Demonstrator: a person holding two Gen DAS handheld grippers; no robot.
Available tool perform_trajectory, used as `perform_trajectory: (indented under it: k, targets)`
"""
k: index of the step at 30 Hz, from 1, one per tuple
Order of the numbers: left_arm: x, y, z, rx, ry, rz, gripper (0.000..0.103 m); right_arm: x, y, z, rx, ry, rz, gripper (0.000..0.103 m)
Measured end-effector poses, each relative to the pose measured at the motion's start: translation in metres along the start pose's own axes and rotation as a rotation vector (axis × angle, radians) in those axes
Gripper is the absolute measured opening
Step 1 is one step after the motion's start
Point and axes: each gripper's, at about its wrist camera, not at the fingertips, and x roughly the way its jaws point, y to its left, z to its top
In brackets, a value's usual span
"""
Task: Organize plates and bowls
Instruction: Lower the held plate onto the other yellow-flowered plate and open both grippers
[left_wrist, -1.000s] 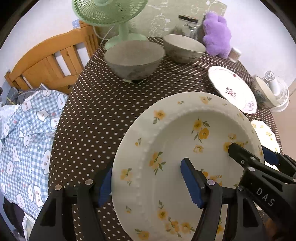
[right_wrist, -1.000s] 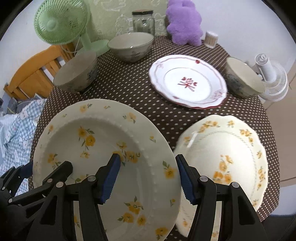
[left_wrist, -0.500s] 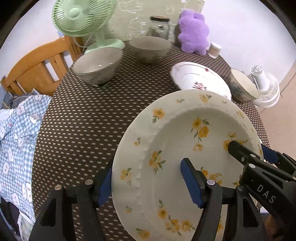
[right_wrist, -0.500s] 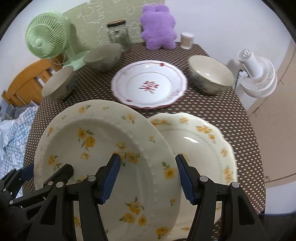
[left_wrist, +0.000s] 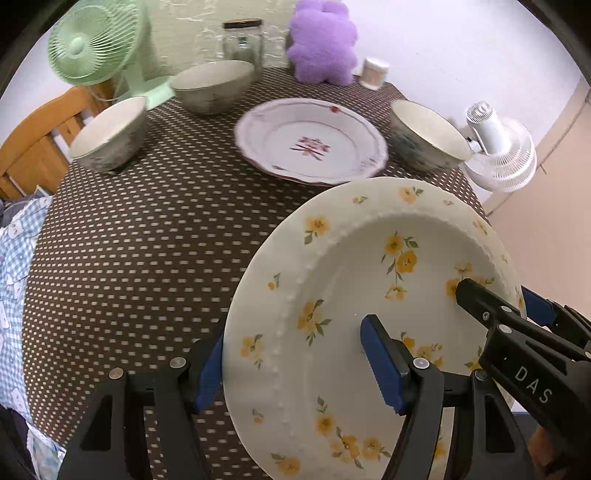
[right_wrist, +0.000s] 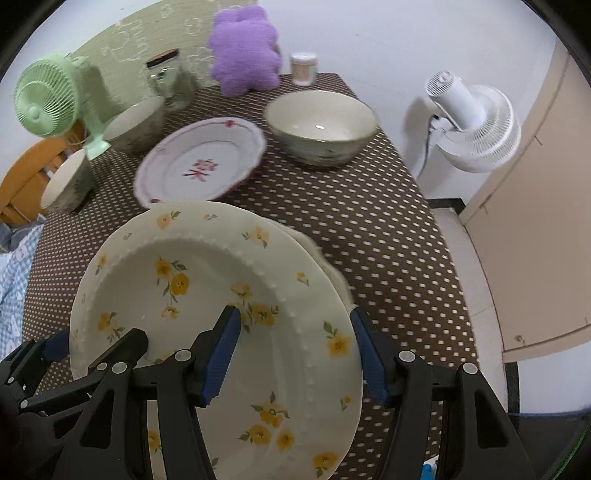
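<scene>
A cream plate with yellow flowers (left_wrist: 351, 258) hangs tilted above the brown dotted table (left_wrist: 147, 240). My left gripper (left_wrist: 291, 343) is shut on its left rim, one pad under the edge and one inside the well. My right gripper (right_wrist: 295, 317) is shut on the right rim of this plate (right_wrist: 203, 266). Under it, a second yellow-flowered plate (right_wrist: 334, 275) shows only a sliver of scalloped edge. Beyond lies a white plate with a red motif (right_wrist: 203, 162). Three bowls stand around: one at the right (right_wrist: 321, 125) and two at the left (left_wrist: 110, 133) (left_wrist: 214, 85).
At the table's far edge stand a green fan (left_wrist: 85, 48), a glass jar (left_wrist: 243, 40), a purple plush toy (left_wrist: 321, 40) and a small white pot (left_wrist: 373, 72). A white fan (right_wrist: 476, 125) stands off the right side. A wooden chair (left_wrist: 33, 144) and checked cloth (left_wrist: 14, 258) are left.
Both grippers have carried the flowered plate rightward across the table. It now covers most of the second yellow-flowered plate, which lay in full view before.
</scene>
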Motion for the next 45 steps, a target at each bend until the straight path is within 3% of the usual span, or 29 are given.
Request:
perform_trajectory:
  k: [8,17,39,45]
  targets:
    - [0.022,-0.031,0.004,0.020,0.027,-0.012,0.071,0.015,-0.034,0.002,0.023,0.028,-0.011,0.064]
    - [0.040,-0.035,0.007,-0.003,0.055,0.015,0.071,0.027,-0.036,0.005,0.002,0.037,0.009,0.064]
    - [0.051,-0.052,0.012,0.069,0.011,0.171,0.083,0.033,-0.036,0.000,0.002,0.057,0.044,0.056]
    - [0.046,-0.051,0.011,0.053,0.002,0.177,0.084,0.025,-0.041,-0.005,-0.012,0.058,0.048,0.037]
